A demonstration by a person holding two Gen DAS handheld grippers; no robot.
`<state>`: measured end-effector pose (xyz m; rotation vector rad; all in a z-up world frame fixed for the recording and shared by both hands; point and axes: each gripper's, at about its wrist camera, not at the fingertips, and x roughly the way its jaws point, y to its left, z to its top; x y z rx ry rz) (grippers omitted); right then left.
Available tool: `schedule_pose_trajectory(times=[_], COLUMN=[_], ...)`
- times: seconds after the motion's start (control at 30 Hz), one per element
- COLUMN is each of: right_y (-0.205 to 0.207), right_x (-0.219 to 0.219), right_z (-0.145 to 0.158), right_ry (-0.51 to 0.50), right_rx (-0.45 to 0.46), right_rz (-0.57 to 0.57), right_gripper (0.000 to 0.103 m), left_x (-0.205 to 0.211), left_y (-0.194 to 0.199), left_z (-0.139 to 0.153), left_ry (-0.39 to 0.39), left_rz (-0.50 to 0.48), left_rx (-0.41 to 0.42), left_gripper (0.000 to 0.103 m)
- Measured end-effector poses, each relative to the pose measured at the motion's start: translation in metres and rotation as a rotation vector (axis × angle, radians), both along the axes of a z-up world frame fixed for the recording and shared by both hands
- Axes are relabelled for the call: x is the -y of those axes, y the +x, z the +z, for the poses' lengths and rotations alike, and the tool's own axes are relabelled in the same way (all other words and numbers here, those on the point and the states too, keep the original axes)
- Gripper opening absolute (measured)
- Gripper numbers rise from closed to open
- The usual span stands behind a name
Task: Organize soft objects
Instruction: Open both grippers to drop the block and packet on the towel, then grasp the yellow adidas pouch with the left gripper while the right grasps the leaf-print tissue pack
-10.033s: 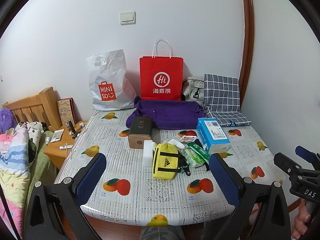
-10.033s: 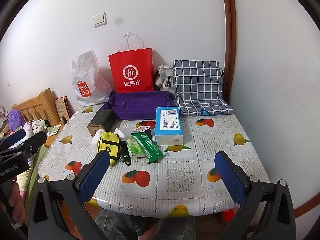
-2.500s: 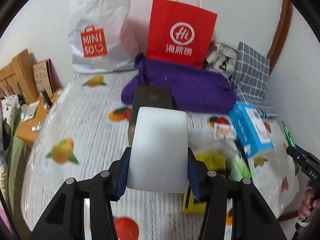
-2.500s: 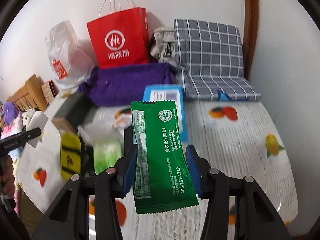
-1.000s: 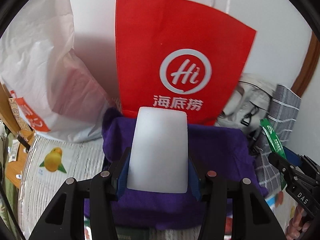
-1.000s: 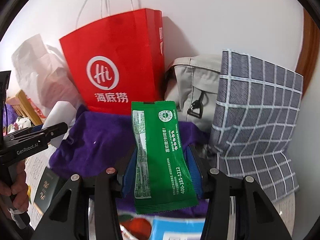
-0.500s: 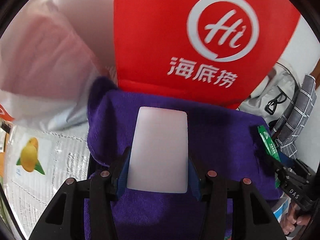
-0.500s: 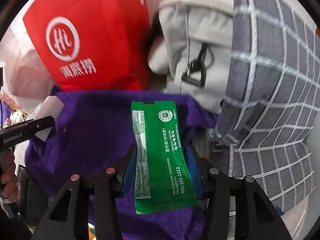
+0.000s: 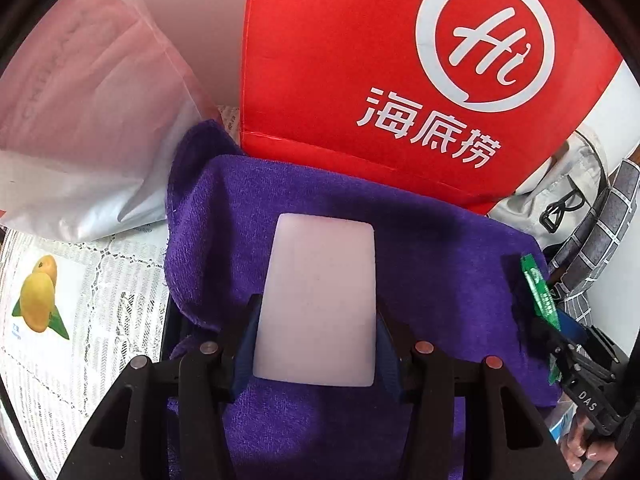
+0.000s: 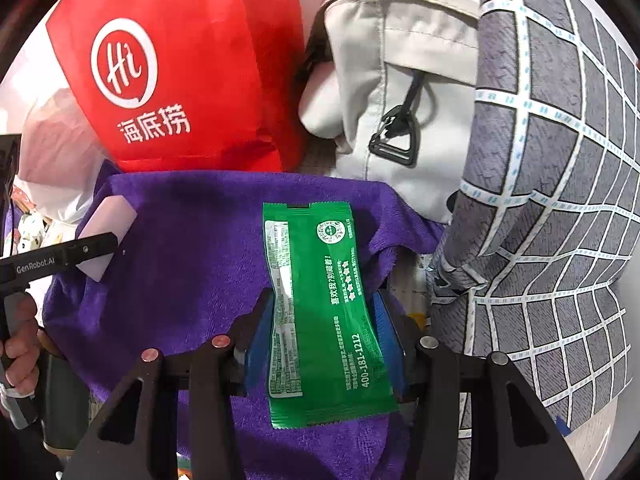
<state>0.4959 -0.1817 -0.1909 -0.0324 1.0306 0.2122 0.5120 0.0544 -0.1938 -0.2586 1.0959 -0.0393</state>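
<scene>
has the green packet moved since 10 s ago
Yes: the green packet left the table by the blue box and is now clamped in the right gripper over the purple towel.

A red paper bag [image 9: 380, 60] stands beside a grey checked cushion [image 10: 560, 200].

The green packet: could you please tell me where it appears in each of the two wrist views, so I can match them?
Left wrist view: the green packet shows edge-on at the right edge, in the right gripper, over the purple towel.
Right wrist view: it fills the centre, flat-on, clamped between the blue pads.
Shared landmark: the red bag behind the towel.
</scene>
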Motion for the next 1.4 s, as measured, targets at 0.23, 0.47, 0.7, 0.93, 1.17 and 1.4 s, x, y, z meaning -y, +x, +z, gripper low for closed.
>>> schedule_pose_trajectory(times=[0.23, 0.47, 0.7, 0.93, 1.17, 1.4], right_y=[0.007, 0.002, -0.026, -0.094, -0.184, -0.258], right_x=[0.002, 0.000, -0.007, -0.002, 0.019, 0.032], right_z=[-0.006, 0.005, 0.041, 0.063, 0.076, 0.066], right_ry=[0.054, 0.053, -0.027, -0.054, 0.051, 0.094], right_rx=[-0.032, 0.009, 0.094, 0.098, 0.120, 0.125], right_rz=[0.017, 0.021, 0.023, 0.032, 0.028, -0.056], right_gripper=[0.066, 0.083, 0.091, 0.093, 0.093, 0.071], left_x=[-0.003, -0.003, 0.004, 0.016, 0.025, 0.016], left_y=[-0.002, -0.008, -0.025, -0.060, -0.116, -0.198], left_z=[0.011, 0.023, 0.055, 0.101, 0.117, 0.099], left_ry=[-0.020, -0.016, -0.024, -0.048, -0.094, -0.024], left_rz=[-0.007, -0.004, -0.015, -0.062, -0.117, -0.145], left_rx=[0.024, 0.050, 0.124, 0.267, 0.257, 0.236], left_gripper=[0.079, 0.080, 0.080, 0.080, 0.079, 0.078])
